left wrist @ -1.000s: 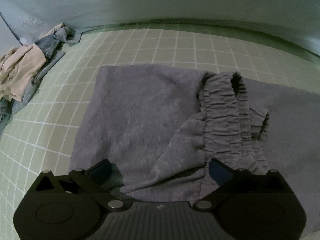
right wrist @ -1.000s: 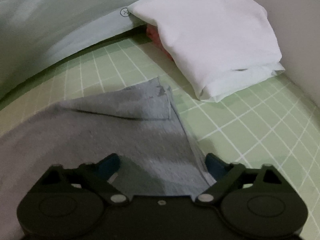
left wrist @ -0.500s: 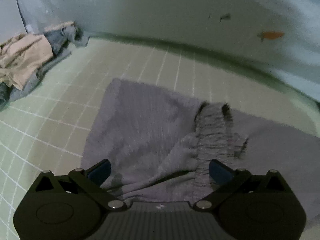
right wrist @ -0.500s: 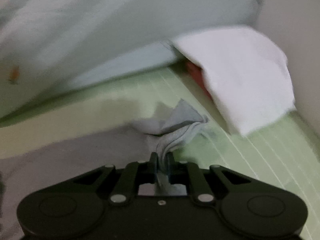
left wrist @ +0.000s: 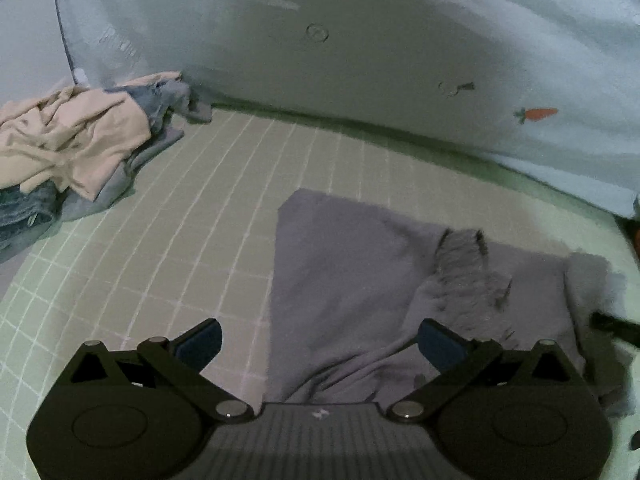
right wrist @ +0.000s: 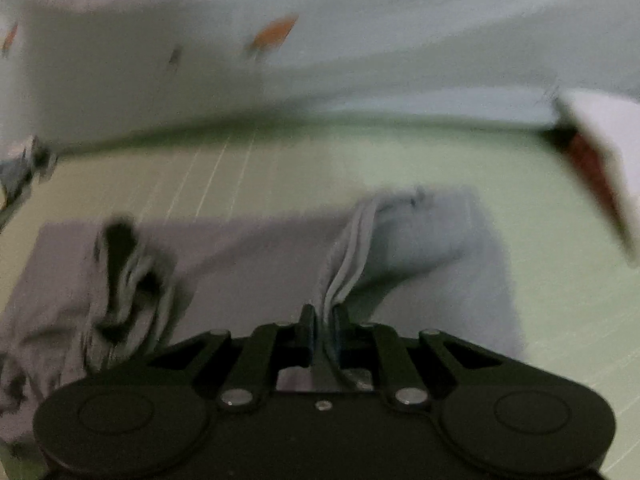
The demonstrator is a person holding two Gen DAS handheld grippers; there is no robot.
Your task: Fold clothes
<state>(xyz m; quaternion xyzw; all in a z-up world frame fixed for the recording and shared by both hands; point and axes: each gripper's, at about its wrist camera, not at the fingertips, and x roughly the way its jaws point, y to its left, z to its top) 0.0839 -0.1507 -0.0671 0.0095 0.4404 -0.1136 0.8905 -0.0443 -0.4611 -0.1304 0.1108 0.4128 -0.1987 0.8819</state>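
While a bunched corner of the grey garment (right wrist: 420,236) is pinched tight in the right claw (right wrist: 324,320), the cloth is drawn up off the green checked bed (left wrist: 224,200), presumably so it can be carried over for a fold. Wide and empty, the left claw (left wrist: 318,342) is held just above the garment's near edge, its elastic waistband (left wrist: 464,264) rumpled beyond. Farther off, unfolded clothes (left wrist: 76,140) are heaped at the bed's far left corner.
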